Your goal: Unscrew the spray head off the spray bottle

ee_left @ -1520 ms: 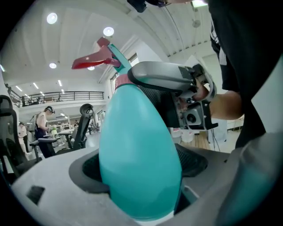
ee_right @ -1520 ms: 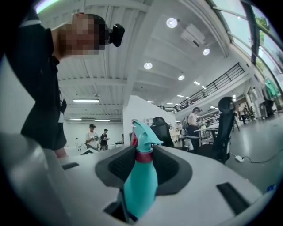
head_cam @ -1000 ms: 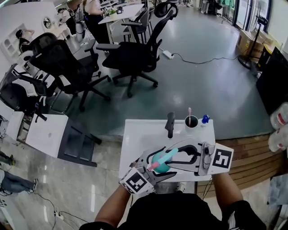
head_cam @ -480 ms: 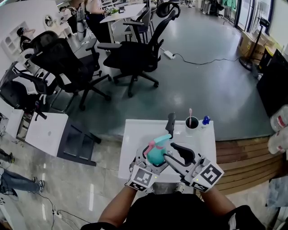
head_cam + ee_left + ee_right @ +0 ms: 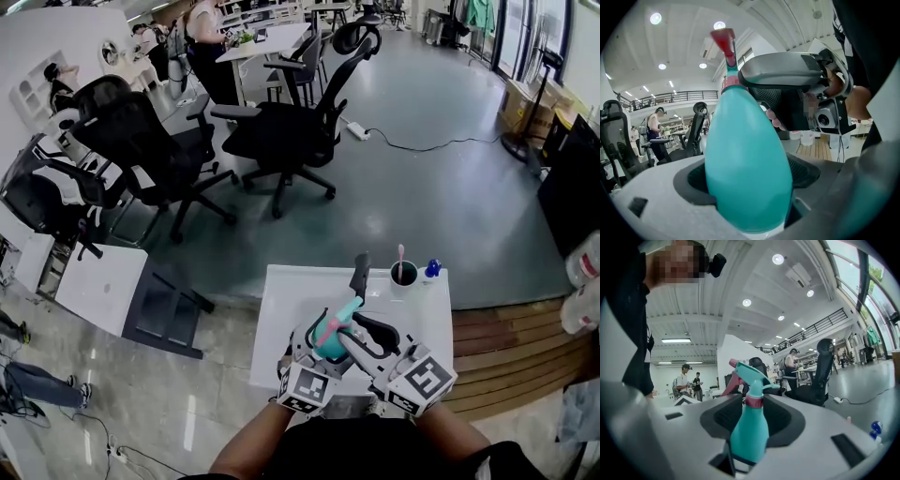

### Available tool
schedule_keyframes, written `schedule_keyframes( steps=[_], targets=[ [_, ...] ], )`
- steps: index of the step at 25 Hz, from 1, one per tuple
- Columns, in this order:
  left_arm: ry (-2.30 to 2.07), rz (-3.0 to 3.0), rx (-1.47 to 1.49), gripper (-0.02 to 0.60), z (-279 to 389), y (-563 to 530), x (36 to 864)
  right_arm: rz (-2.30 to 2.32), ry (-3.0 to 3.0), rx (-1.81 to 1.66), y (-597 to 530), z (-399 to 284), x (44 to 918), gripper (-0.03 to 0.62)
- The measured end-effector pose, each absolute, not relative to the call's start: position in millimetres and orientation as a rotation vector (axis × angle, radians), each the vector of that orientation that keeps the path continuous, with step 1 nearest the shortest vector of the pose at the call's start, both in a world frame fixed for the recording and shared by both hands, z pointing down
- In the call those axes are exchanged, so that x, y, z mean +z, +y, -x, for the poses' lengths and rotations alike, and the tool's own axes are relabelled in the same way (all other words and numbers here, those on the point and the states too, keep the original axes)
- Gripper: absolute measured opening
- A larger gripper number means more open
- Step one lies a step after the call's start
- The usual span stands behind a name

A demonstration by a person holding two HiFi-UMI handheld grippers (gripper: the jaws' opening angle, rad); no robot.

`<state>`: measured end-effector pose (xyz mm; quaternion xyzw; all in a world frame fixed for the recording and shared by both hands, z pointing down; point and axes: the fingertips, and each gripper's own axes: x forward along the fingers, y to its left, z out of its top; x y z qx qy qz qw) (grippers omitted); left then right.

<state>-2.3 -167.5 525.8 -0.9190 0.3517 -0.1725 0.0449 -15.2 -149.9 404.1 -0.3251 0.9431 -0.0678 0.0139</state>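
A teal spray bottle [image 5: 328, 341] with a teal spray head [image 5: 344, 315] and a pink trigger is held up over the white table [image 5: 281, 305]. My left gripper [image 5: 316, 360] is shut on its rounded body [image 5: 747, 159], which fills the left gripper view, red nozzle tip [image 5: 723, 38] on top. My right gripper [image 5: 362, 332] reaches in from the right at the height of the neck. In the right gripper view the pink collar [image 5: 753, 401] and spray head [image 5: 751, 373] stand between the closing jaws, with gaps at both sides. The right gripper's body [image 5: 787, 75] shows beside the neck.
At the table's far edge stand a black cup [image 5: 403, 274] with a pink toothbrush, a small blue object [image 5: 430, 271] and a black handle-like object [image 5: 359, 270]. Office chairs [image 5: 281, 131] stand on the floor beyond. A wooden platform [image 5: 511, 342] lies to the right.
The bottle has gone from tilted flat to more upright. My right gripper swung from lying across the bottle down to the lower right, its jaws now pointing at the neck.
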Motion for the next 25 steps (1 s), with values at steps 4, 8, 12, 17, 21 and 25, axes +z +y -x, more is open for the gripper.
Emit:
schedule_keyframes(
  steps=[4, 8, 12, 17, 21, 25],
  targets=[
    [1.047, 2.801, -0.526, 0.468, -3, -165, 523, 1.018, 2.933, -0.201, -152, 16, 401, 0.143],
    [1.003, 2.829, -0.483, 0.468, -4, -160, 516, 0.92, 2.95, -0.194, -148, 18, 394, 0.137],
    [0.9, 2.872, -0.433, 0.468, -8, -150, 507, 0.75, 2.992, -0.143, -141, 17, 386, 0.135],
    [0.698, 2.892, -0.352, 0.468, -16, -132, 489, 0.452, 3.037, -0.019, -123, 18, 372, 0.135],
    [0.521, 2.901, -0.299, 0.468, -21, -113, 485, 0.216, 3.08, -0.092, -104, 17, 369, 0.135],
    [0.467, 2.945, -0.214, 0.468, -29, -106, 473, 0.13, 3.059, -0.131, -100, 15, 368, 0.138]
  ],
)
